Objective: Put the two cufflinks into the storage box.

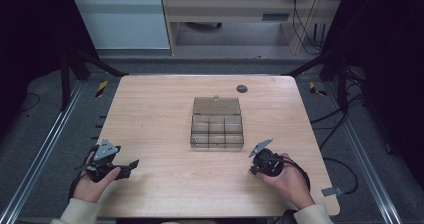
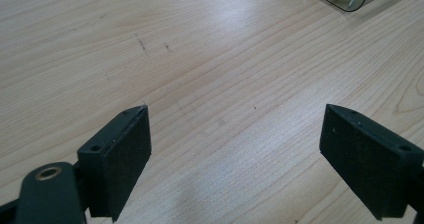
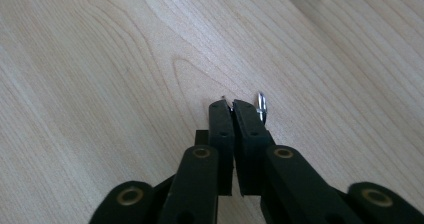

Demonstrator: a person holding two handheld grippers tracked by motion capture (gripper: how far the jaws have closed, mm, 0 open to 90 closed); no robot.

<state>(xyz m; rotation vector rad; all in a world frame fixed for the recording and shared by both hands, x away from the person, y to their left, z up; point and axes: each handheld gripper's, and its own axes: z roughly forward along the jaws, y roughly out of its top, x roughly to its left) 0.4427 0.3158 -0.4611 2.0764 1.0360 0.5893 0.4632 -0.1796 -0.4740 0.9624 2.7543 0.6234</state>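
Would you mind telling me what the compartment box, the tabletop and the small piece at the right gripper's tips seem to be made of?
Compartment box: likely smoky clear plastic; the dividers show through. Tabletop: pale wood or wood-look laminate, matte, with grain lines. Small piece at the right gripper: looks like shiny metal, bright glint; too small to be sure.

A light wooden table (image 1: 150, 114) stands on a grey floor (image 1: 45, 119), with a small dark round disc (image 1: 242, 88) near its far edge. Beyond it sits pale wooden furniture (image 1: 230, 9), with black cables (image 1: 305, 29) hanging at its right.
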